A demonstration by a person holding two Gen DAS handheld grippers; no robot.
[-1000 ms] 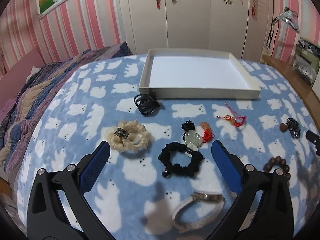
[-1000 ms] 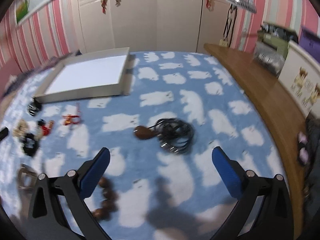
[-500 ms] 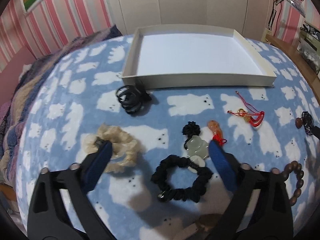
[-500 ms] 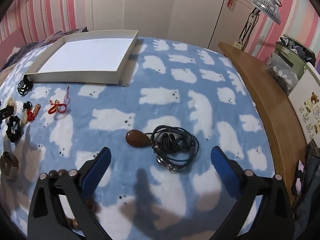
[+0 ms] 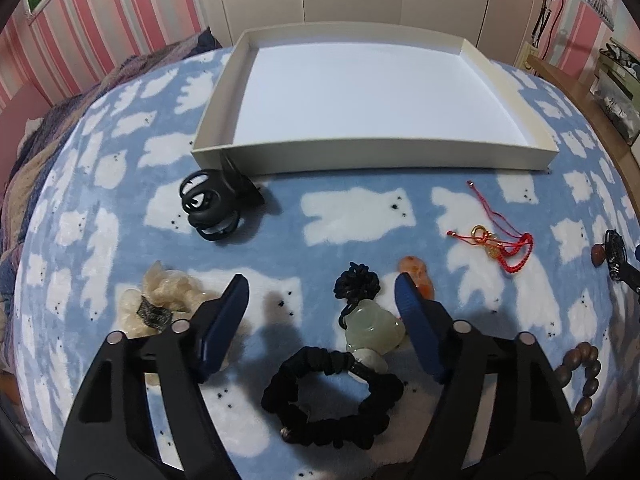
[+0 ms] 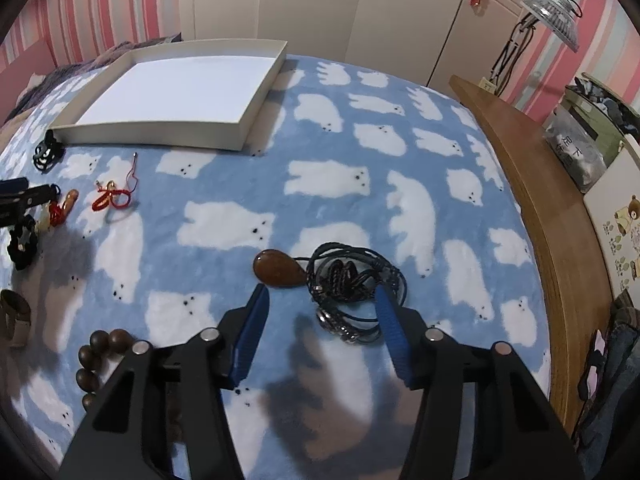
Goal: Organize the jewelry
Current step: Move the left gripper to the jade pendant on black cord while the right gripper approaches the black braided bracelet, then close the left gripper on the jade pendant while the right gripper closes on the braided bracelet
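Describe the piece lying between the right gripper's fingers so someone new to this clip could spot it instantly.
Start at the white tray on the bear-print blanket, then look toward the wooden edge. There, alone, lies a coiled dark cord necklace. Its brown teardrop pendant sets it apart from the round bead bracelet nearby.

Bedrm, bed blanket (image 5: 352,216), wardrobe (image 6: 320,4)

Both wrist views look steeply down, close over the blanket (image 5: 352,216); sharing the tray (image 6: 160,132).
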